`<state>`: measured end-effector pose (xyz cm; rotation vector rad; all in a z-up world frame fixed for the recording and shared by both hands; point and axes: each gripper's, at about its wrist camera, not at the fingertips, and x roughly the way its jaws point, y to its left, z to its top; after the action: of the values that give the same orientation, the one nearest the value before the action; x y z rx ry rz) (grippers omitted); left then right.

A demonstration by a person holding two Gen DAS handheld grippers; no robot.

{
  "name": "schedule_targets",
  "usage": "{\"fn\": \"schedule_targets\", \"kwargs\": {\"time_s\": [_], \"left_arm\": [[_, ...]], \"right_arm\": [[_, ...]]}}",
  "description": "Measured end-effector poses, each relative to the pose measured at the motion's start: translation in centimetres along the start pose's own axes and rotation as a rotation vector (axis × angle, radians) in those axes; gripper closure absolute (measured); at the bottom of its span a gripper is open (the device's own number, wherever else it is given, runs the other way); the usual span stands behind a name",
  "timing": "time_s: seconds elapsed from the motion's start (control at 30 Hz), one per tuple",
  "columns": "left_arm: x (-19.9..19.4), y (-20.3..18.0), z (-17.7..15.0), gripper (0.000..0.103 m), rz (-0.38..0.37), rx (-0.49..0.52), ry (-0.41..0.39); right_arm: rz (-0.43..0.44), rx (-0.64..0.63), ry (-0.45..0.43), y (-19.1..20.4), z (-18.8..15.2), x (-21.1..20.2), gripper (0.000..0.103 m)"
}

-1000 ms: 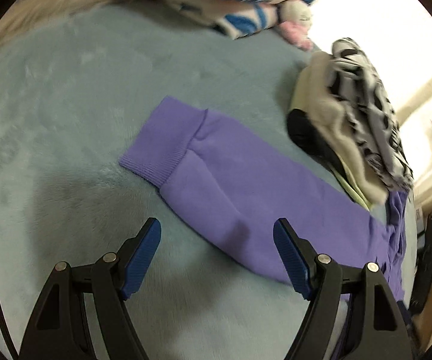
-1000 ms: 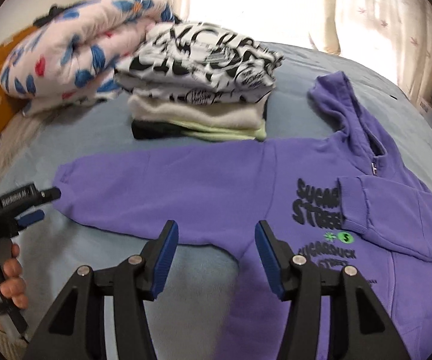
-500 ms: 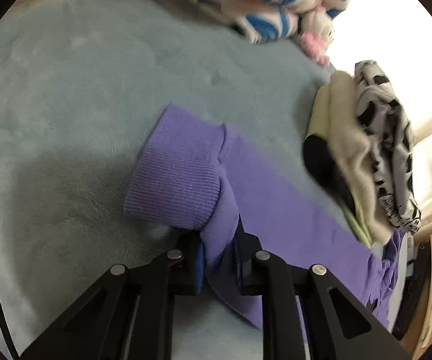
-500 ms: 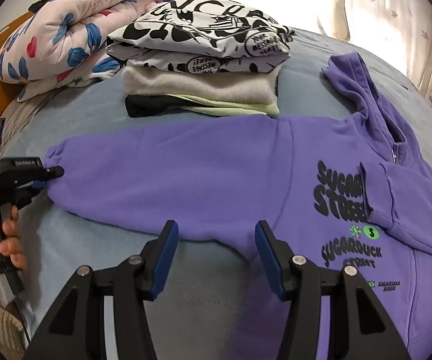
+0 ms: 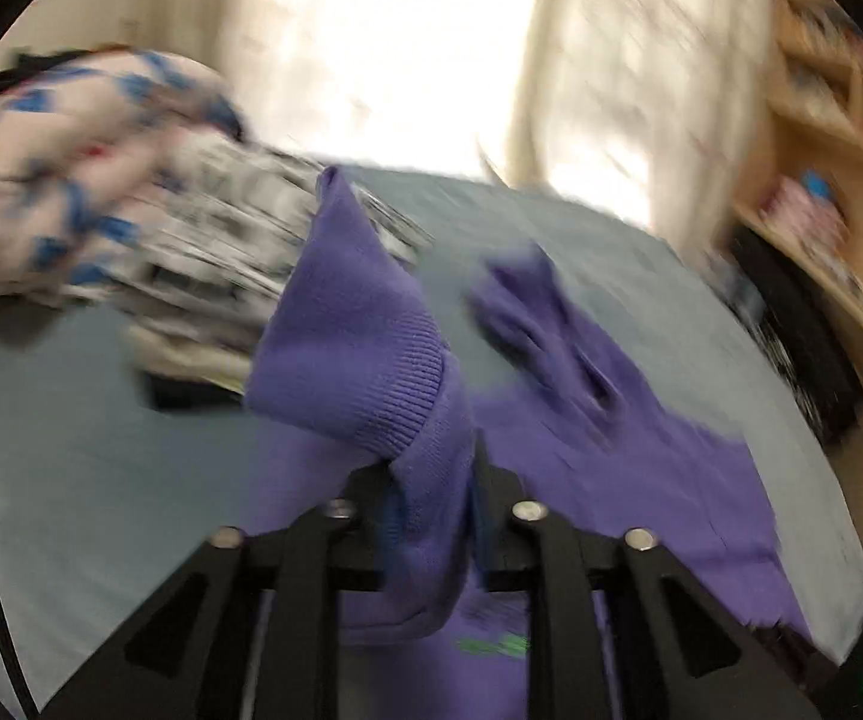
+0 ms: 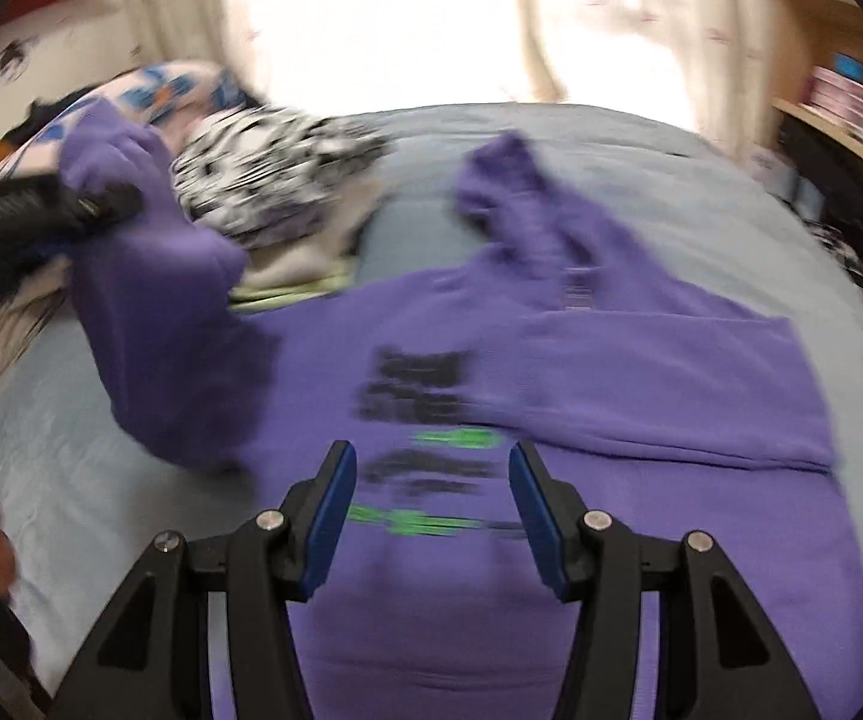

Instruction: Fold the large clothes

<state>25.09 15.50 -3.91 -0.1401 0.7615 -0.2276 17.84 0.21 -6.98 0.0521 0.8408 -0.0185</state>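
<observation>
A purple hoodie [image 6: 611,372] with black and green print lies front up on the grey-blue bed [image 6: 641,144], hood pointing away. Its right sleeve lies folded across the chest. My left gripper [image 5: 431,516] is shut on the left sleeve [image 5: 365,330] near its ribbed cuff and holds it lifted above the bed. In the right wrist view the left gripper [image 6: 113,204] shows at far left with the raised sleeve [image 6: 161,312]. My right gripper [image 6: 428,516] is open and empty, hovering over the hoodie's printed chest.
A stack of folded clothes with a black-and-white patterned top [image 6: 275,180] sits at the bed's far left, beside a floral quilt [image 5: 53,180]. Bright curtained window behind. Wooden shelves [image 5: 839,138] stand to the right of the bed.
My left gripper closed on the sleeve near the cuff, then lifted it off the bed and swung it toward the hoodie's body. My right gripper moved over the printed chest, still open.
</observation>
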Motion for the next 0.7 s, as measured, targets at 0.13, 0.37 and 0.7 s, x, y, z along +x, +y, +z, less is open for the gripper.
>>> {"fn": "schedule_targets", "kwargs": {"time_s": [0.13, 0.37, 0.7], "left_arm": [[5.2, -4.7, -3.3, 0.047, -0.1, 0.006, 0.171], [2.5, -4.5, -4.3, 0.045, -0.099, -0.04, 0.174], [-3.6, 5.9, -7.5, 0.031, 0.108, -0.256, 0.098]], "right_arm": [[-0.026, 0.11, 0.073, -6.5, -1.5, 0.6, 0.049], [0.076, 0.223, 0.125, -11.6, -2.6, 1.3, 0.049], [0.253, 0.204, 0.24, -8.1, 0.5, 6.9, 0.049]]}}
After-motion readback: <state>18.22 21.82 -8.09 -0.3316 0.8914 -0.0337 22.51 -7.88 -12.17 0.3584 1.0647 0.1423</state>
